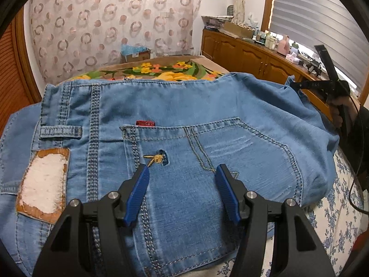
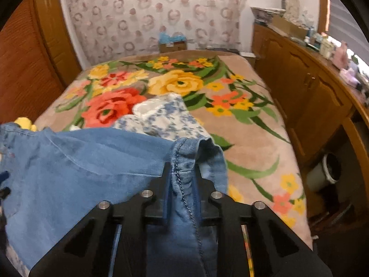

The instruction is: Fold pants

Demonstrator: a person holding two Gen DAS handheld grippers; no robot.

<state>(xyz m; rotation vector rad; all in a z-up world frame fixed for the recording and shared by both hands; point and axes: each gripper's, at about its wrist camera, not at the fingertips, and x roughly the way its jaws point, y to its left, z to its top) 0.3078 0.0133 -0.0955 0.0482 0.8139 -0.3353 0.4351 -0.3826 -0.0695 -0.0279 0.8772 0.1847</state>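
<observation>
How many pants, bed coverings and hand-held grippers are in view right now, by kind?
Pants: 1, the blue jeans
Bed coverings: 2, the flowered blanket and the blue-and-white floral cloth
Hand-held grippers: 2, the left hand-held gripper and the right hand-held gripper
Total: 5

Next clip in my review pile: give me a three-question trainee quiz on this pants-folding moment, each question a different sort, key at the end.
1. True or false: the right claw is shut on a hem of the jeans.
2. The left claw hangs over: A) the back pocket B) the floral blanket C) the wooden cabinet.
3. Fill in: the small tab above the pocket is ____ in colour.

Key: 1 true; 2 A; 3 red.
</observation>
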